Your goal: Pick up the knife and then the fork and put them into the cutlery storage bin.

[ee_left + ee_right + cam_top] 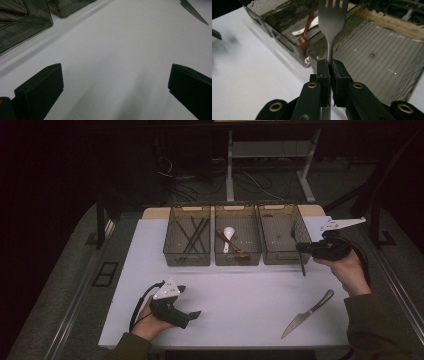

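smooth steel fork [333, 22] pinched above ribbed translucent bin [382, 62].

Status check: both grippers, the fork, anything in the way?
Right gripper shut on fork, over right bin. Left gripper open, idle. Knife well clear.

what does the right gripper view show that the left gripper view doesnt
Right gripper view alone: the right gripper shut on a metal fork by its neck, tines up, in front of the right-hand bin; the white spoon and brown spoon lie in the middle bin.

Left gripper view alone: the left gripper with jaws wide apart and nothing between them, and the serrated knife blade lying on the table.

Both: the white table and smoky see-through bins.
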Motion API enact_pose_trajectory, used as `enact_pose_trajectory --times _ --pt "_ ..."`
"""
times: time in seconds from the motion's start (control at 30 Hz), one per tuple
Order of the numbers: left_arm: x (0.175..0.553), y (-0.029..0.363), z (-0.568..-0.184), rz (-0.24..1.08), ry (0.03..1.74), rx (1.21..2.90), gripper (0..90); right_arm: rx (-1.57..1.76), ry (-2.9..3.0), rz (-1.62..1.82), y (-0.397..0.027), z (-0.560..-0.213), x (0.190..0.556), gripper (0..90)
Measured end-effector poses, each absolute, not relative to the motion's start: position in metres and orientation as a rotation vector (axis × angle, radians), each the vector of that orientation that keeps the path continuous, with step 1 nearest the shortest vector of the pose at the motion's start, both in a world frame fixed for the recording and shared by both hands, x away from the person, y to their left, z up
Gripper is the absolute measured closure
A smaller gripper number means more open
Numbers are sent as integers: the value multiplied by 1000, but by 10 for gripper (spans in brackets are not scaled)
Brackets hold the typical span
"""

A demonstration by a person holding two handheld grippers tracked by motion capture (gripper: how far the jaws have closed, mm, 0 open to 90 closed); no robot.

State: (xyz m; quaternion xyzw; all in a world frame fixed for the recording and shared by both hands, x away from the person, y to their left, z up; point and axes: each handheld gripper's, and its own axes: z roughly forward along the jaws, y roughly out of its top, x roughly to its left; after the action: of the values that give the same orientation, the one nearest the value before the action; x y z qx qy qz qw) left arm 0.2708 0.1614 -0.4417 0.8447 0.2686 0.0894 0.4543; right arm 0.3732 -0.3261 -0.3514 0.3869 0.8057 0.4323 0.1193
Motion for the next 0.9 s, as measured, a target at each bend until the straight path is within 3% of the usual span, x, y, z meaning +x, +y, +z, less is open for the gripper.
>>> enact_pose_trajectory --times 0.57,0.9 --pt "271 162 -442 219 662 2084 0 1177 2235 1266 -338 -311 410 844" --pt "271 162 -442 220 663 2085 0 1181 2229 1227 -331 -305 440 844"
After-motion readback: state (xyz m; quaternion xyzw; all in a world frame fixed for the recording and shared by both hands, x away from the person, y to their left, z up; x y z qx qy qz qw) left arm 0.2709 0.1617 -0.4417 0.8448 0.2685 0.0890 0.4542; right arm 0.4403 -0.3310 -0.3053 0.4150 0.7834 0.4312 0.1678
